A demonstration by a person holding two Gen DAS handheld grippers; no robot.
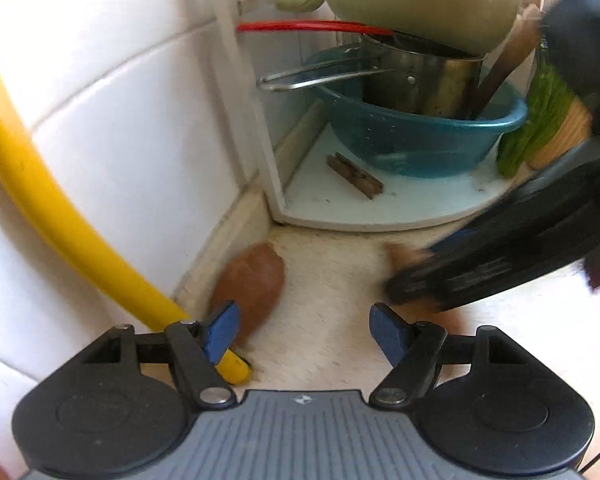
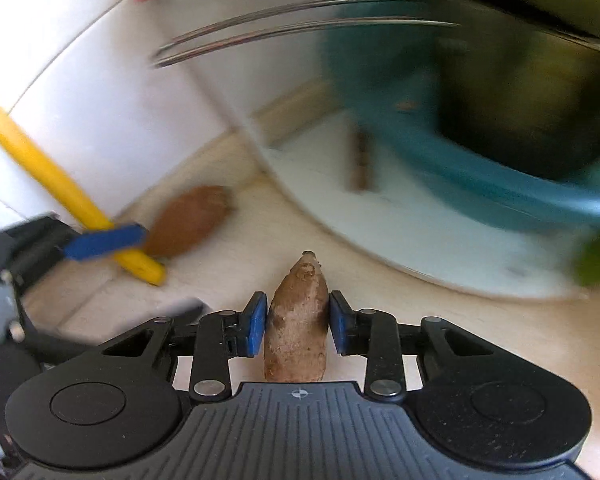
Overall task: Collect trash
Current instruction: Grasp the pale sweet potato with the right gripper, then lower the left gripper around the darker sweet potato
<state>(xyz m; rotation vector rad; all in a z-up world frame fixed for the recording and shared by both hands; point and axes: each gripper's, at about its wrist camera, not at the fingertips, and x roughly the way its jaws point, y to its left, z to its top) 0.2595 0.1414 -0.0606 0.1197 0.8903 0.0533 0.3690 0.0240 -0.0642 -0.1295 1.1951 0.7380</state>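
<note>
Right hand-held gripper [image 2: 298, 330] is clamping a stiff, light brown husk [image 2: 296, 320] mid-length; left hand-held gripper [image 1: 302, 330] is gaping empty, second husk [image 1: 252, 280] ahead-left.

Left hand-held gripper [image 1: 302, 330] and right hand-held gripper [image 2: 298, 324], black linkages, blue pads, silver rivets, ribbed grey base

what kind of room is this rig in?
Most likely a home kitchen counter corner: white wall tiles, a corner rack holding a teal colander with a steel pot inside, and brown vegetable pieces, one held in the right gripper.
</note>
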